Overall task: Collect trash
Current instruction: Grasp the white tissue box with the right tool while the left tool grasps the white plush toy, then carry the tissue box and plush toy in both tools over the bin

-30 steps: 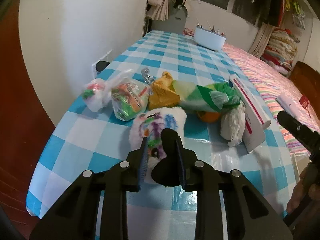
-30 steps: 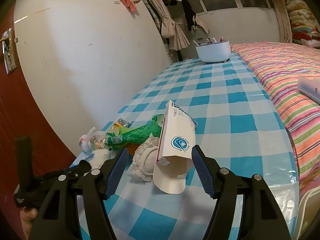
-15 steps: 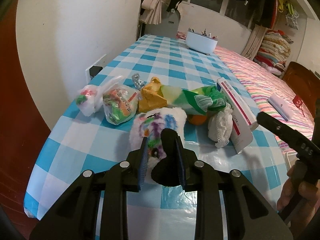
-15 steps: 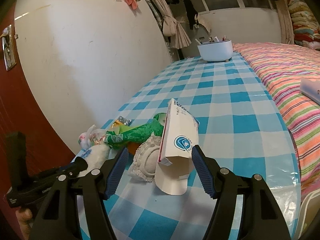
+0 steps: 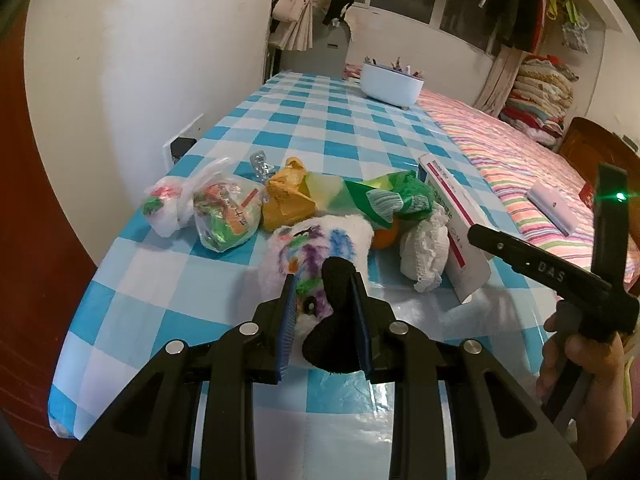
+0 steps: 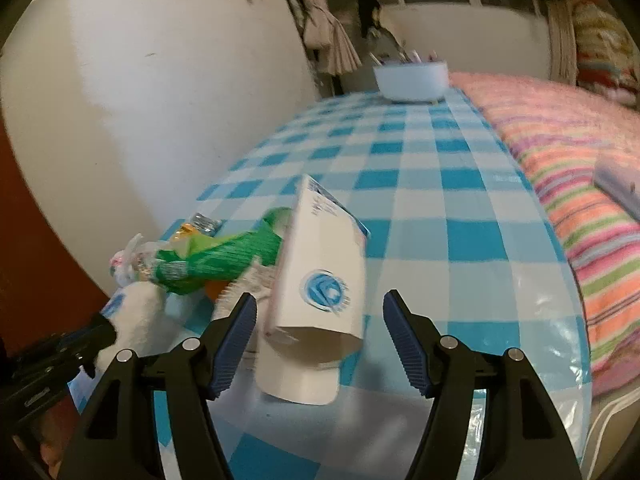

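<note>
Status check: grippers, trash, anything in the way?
Left gripper shut on a black piece. Right gripper open, carton between its jaws, not gripped. Trash pile on table. Nothing in the way.

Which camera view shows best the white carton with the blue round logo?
The right wrist view: the white carton fills the centre, logo facing the camera, though blurred. The left wrist view shows only its narrow pink-striped side.

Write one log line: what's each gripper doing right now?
left gripper: shut on black thing | right gripper: open, around white carton, not gripping | trash on table
</note>
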Demonstrator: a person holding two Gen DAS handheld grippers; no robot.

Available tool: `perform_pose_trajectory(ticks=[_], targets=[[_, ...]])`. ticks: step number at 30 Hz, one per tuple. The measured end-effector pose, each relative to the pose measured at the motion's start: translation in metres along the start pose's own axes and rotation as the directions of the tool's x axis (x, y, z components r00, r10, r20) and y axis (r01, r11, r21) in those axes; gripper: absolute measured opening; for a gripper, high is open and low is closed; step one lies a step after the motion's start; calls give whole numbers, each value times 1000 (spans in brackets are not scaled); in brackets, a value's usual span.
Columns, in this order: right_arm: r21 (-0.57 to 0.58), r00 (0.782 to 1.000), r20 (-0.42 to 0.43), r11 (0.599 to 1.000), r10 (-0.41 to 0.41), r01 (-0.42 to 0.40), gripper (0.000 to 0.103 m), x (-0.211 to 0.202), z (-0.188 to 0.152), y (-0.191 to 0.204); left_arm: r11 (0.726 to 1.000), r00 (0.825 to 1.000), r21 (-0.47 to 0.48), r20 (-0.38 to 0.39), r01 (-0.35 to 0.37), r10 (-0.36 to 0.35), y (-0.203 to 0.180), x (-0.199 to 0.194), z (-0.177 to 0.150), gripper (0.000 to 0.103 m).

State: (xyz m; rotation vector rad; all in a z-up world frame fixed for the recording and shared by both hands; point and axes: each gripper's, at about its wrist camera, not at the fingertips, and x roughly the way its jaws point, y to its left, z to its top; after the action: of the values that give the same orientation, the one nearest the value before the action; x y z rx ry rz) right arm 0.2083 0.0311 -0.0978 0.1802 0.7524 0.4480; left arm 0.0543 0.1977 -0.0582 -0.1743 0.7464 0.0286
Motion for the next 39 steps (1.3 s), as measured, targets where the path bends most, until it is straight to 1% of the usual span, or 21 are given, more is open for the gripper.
perform_pose_trajectory(ticks=[3, 5, 6, 7, 9, 10, 12, 19, 25, 39], targets=[[38, 999, -19, 999, 37, -36, 64, 5, -1, -8, 1000, 1000, 11, -3, 9, -9, -5, 1, 0, 25], [36, 998, -16, 998, 56, -55, 56, 5, -1, -8, 1000, 1000, 19, -1, 13, -13, -8, 0, -1, 26], [37, 997, -10, 996, 78, -77, 44, 4, -1, -8, 1000, 1000, 23, -1, 15, -15, -9, 0, -1, 25], [33, 997, -5, 997, 74, -73, 41, 3, -1, -7, 999, 1000, 27, -2, 18, -18, -10, 0, -1, 26], [13, 998, 3, 998, 61, -61, 38, 0, -2, -4, 999, 1000, 30, -1, 20, -20, -12, -1, -1, 26], [21, 997, 8, 997, 71, -71, 36, -1, -3, -5, 999, 1000, 31, -2, 24, -24, -12, 0, -1, 26], [31, 997, 11, 996, 82, -82, 36, -3, -3, -7, 999, 1000, 34, 0, 28, -28, -14, -1, -1, 26], [24, 995, 72, 997, 73, -75, 35, -22, -2, -10, 997, 999, 58, 10, 52, -53, -28, -6, -1, 26], [27, 993, 95, 997, 68, -71, 35, -37, -4, -17, 993, 997, 91, 6, 75, -76, -46, -6, -1, 26], [52, 987, 154, 997, 42, -51, 36, -88, -11, -45, 978, 991, 164, -21, 132, -130, -95, 3, -2, 26]])
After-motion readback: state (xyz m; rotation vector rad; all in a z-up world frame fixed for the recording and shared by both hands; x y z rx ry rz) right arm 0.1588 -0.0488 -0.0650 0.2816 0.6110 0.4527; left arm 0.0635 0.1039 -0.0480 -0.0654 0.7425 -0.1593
